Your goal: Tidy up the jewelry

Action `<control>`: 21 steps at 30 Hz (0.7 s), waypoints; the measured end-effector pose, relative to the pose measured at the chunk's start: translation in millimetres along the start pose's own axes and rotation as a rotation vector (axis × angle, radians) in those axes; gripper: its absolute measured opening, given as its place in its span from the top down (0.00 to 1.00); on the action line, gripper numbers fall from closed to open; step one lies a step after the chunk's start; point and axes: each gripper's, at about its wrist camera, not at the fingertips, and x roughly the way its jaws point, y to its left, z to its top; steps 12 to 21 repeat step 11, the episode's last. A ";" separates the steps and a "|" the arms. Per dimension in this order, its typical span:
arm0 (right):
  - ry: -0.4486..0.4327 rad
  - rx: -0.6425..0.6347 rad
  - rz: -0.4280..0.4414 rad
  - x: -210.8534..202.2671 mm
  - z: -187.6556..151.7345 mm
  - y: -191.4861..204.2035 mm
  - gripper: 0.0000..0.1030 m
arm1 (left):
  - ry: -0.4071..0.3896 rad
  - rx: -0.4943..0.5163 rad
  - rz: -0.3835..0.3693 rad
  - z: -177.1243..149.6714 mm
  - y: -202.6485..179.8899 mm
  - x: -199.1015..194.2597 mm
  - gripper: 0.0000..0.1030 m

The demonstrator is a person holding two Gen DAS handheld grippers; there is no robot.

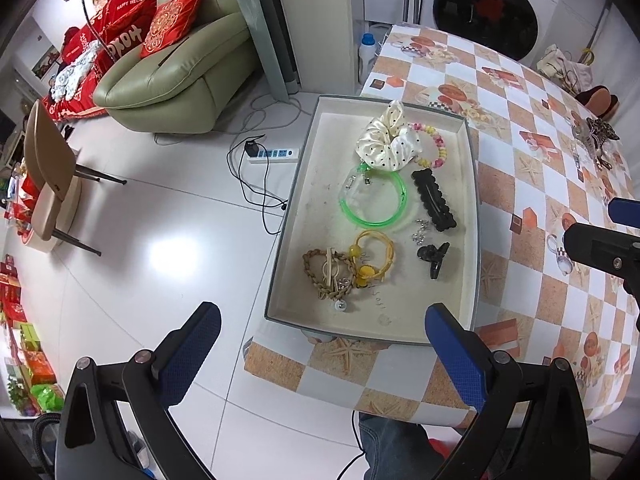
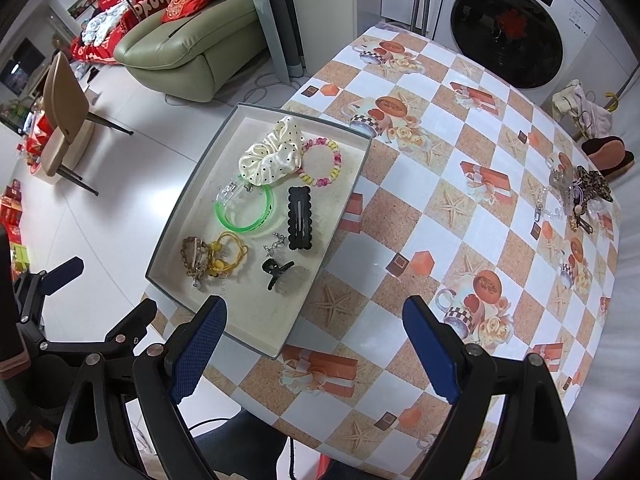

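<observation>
Most pieces sit in the tray [image 2: 188,204] already: scrunchie [image 2: 272,156], green bangle [image 2: 244,212], black clip [image 2: 300,220], yellow ties [image 2: 228,256]. Left to fetch, I'd say: a small heap [image 2: 576,196] at the bench's [image 2: 440,220] far right edge, well apart from the tray. Both tongs, left [image 1: 322,356] and right [image 2: 314,344], hang wide open and empty. Nothing blocks the way across.
</observation>
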 end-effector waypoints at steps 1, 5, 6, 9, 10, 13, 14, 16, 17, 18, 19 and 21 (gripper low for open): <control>0.001 0.000 -0.001 0.2 0.2 -0.7 0.11 | 0.002 -0.002 -0.001 0.4 0.4 0.1 0.00; -0.001 -0.003 0.001 -0.9 0.8 1.7 0.11 | 0.010 -0.006 -0.001 1.2 0.0 1.0 0.00; -0.002 -0.004 0.002 -1.6 1.4 3.1 0.11 | 0.011 -0.005 0.001 1.5 -0.4 1.0 0.00; -0.002 -0.007 0.004 -2.5 4.2 5.3 0.11 | 0.013 -0.005 0.000 1.8 -0.9 1.0 0.00; -0.001 -0.007 0.004 -2.4 4.0 5.1 0.11 | 0.014 -0.004 0.001 2.4 -1.0 1.6 0.00; -0.001 -0.006 0.003 -2.3 3.5 4.3 0.11 | 0.015 -0.003 0.001 2.6 -1.1 1.7 0.00; -0.001 -0.006 0.003 -2.3 3.5 4.3 0.11 | 0.015 -0.003 0.001 2.6 -1.1 1.7 0.00; -0.001 -0.006 0.003 -2.3 3.5 4.3 0.11 | 0.015 -0.003 0.001 2.6 -1.1 1.7 0.00; -0.001 -0.006 0.003 -2.3 3.5 4.3 0.11 | 0.015 -0.003 0.001 2.6 -1.1 1.7 0.00; -0.001 -0.006 0.003 -2.3 3.5 4.3 0.11 | 0.015 -0.003 0.001 2.6 -1.1 1.7 0.00; -0.001 -0.006 0.003 -2.3 3.5 4.3 0.11 | 0.015 -0.003 0.001 2.6 -1.1 1.7 0.00; -0.001 -0.006 0.003 -2.3 3.5 4.3 0.11 | 0.015 -0.003 0.001 2.6 -1.1 1.7 0.00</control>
